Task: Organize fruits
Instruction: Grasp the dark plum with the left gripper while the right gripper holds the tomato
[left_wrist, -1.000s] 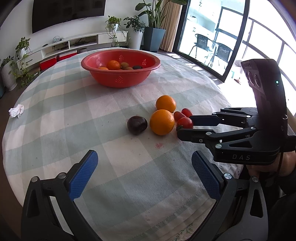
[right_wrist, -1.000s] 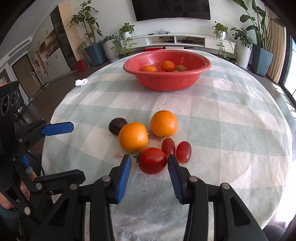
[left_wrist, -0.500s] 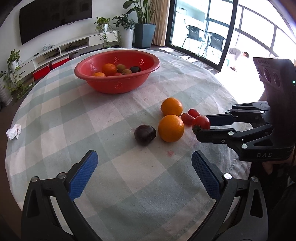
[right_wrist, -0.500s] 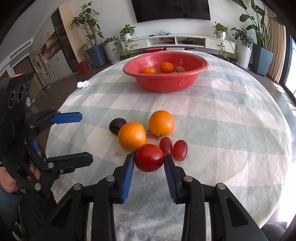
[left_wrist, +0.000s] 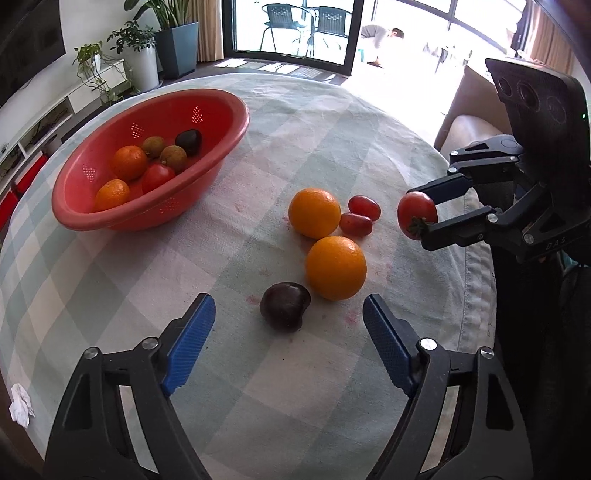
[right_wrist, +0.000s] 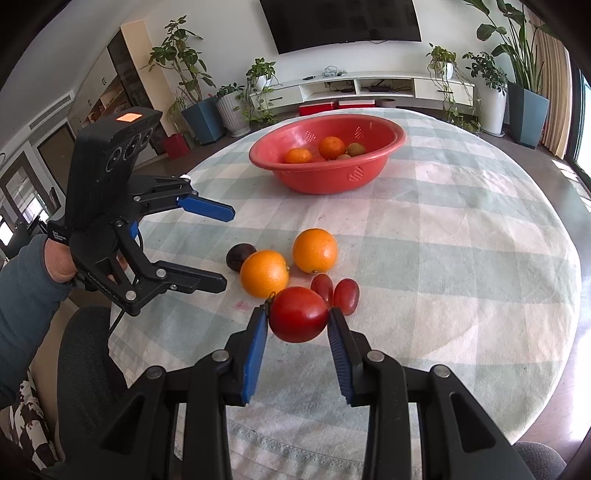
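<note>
I have the right gripper (right_wrist: 298, 325) clamped on a red tomato (right_wrist: 298, 314), its blue fingers (right_wrist: 255, 350) pressing both sides of the fruit and holding it clear of the bench (right_wrist: 461, 240). From the left wrist camera, that same tomato (left_wrist: 417, 215) hangs near the right edge of the checked cloth, its green stalk pointing down toward the lower finger.

My left gripper (left_wrist: 289, 339) is closing, though nothing is pinched yet: a dark plum (left_wrist: 285, 305) sits on the cloth between and just beyond the finger pads (left_wrist: 190, 341), untouched by either. In the right wrist view the left gripper (right_wrist: 225, 247) hovers at the left side of the bench, held by a hand (right_wrist: 59, 262) in a dark blue sleeve.

Just right of the plum lies the nearer orange (left_wrist: 335, 267), and farther along sits a second orange (left_wrist: 314, 212); the two look to be touching or nearly so. Beside the far orange on its right lie two small red grape tomatoes (left_wrist: 360, 215), pressed against each other.

The red basket (left_wrist: 122, 218) stands far left on the bench, well apart from the loose fruit. Inside it I see two small oranges, a red tomato, two brownish round fruits and one dark fruit. A crumpled white tissue (left_wrist: 20, 406) lies below the bench's near-left edge.
</note>
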